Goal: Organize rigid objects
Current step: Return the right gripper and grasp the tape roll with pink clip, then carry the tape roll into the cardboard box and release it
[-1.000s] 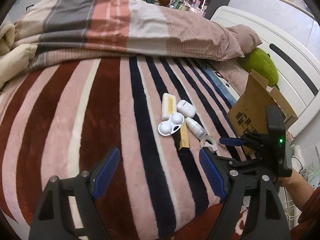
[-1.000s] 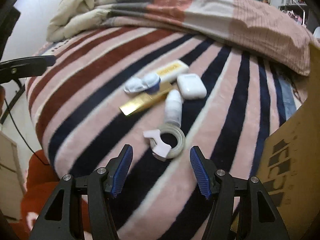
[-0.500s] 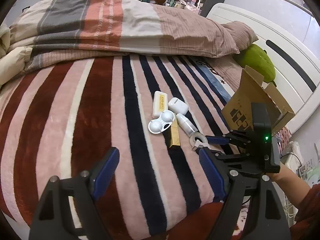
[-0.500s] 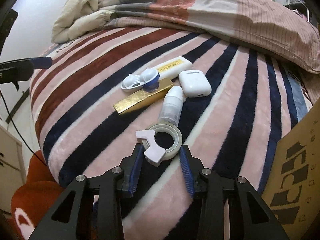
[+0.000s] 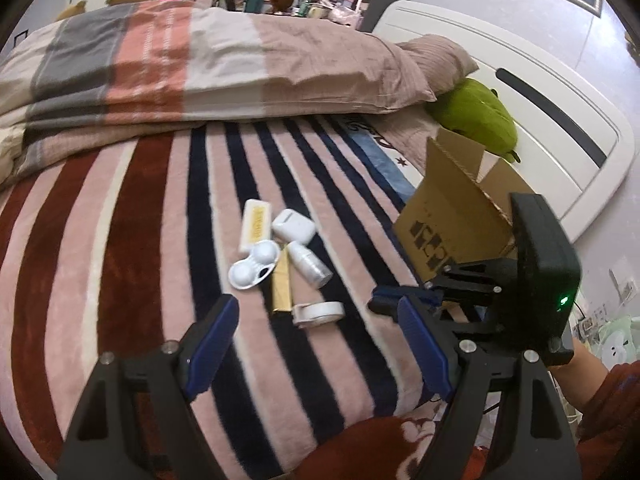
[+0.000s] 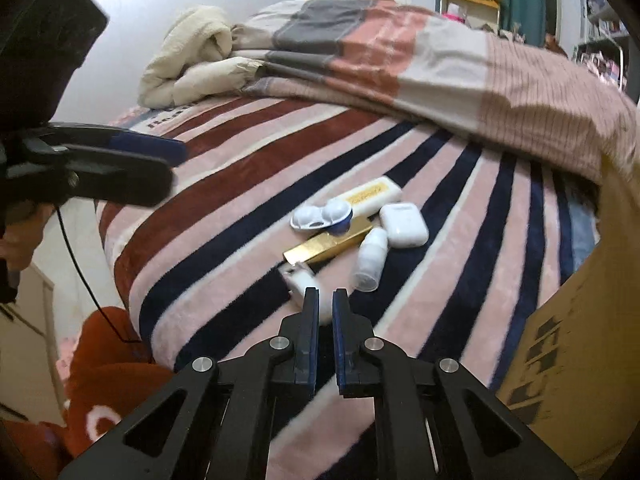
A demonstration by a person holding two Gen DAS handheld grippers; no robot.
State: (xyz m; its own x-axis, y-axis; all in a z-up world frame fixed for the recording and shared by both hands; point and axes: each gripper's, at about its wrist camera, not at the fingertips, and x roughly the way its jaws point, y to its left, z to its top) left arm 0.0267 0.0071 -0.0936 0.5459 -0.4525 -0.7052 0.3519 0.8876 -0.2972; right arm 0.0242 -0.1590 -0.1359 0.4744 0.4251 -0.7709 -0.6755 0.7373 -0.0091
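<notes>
tape roll [image 6: 304, 286] between right hand-held gripper [image 6: 326, 304] fingers (nearly closed)

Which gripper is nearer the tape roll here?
Right. The right gripper has its fingers nearly shut at the tape roll; the left gripper is open and short of it.

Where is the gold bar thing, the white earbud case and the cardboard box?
gold bar [image 6: 328, 245]: right wrist view, middle of its shiny top face.
earbud case [image 5: 293, 226]: left wrist view, centre of its lid.
cardboard box [image 5: 452, 216]: left wrist view, printed side wall.
</notes>
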